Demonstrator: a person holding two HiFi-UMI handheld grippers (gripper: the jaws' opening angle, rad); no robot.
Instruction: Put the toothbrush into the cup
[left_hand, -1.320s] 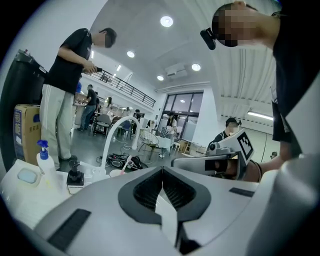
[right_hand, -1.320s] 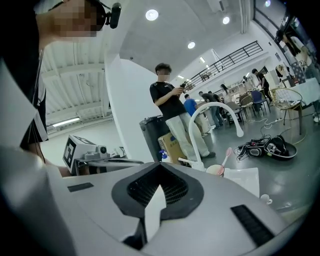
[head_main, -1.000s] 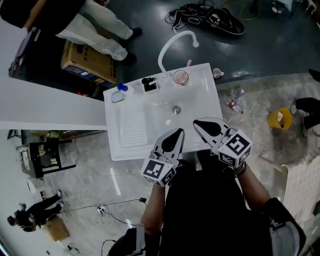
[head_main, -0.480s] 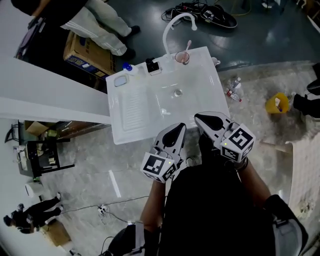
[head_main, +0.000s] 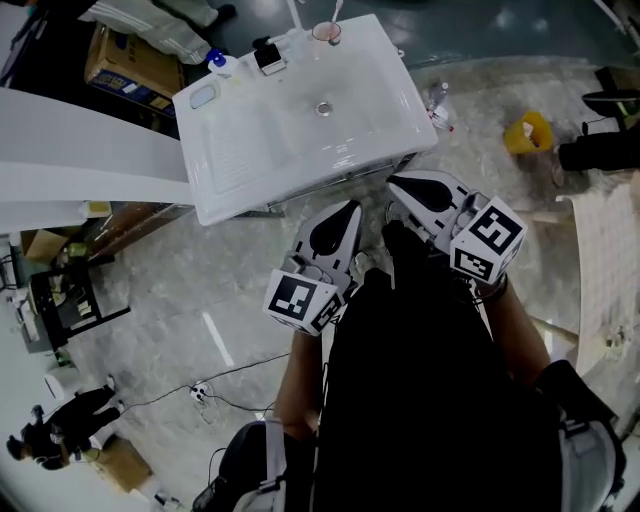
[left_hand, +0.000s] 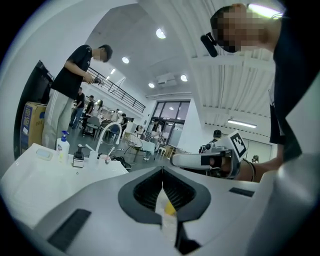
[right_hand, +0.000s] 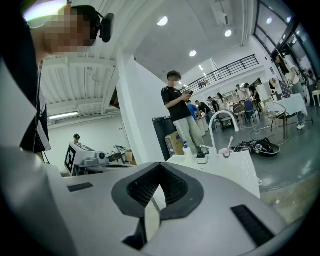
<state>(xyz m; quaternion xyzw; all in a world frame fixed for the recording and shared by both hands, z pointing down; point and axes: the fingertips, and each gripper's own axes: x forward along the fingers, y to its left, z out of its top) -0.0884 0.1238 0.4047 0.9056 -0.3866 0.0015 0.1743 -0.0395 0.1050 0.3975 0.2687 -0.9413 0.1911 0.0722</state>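
Reading this as done: the pale plastic toothbrush (head_main: 336, 10) stands in the pink translucent cup (head_main: 326, 33), twelve o'clock on the white ceramic sink (head_main: 250, 195). Our left gripper (head_main: 347, 212) and right gripper (head_main: 403, 187) sit closed, empty; we need no further grasp.

A white sink (head_main: 290, 130) stands on a pale marbled floor (head_main: 190, 300). Beyond the sink lies a dark, glossy stretch of flooring (head_main: 480, 30). Left of the sink runs a white wall (head_main: 70, 150), with a cardboard box (head_main: 125, 70) on its far side and a black trolley (head_main: 65, 300) on its near side. Right of the sink a yellow container (head_main: 527, 130) sits on the floor. On the near side of the sink a thin cable (head_main: 235, 378) trails over the marble. Far beyond the sink are tall windows (left_hand: 170, 112), a railed gallery (left_hand: 117, 90), and chairs and tables (right_hand: 280, 107). Round ceiling lights (left_hand: 160, 33) and a strip light (left_hand: 242, 122) are lit.
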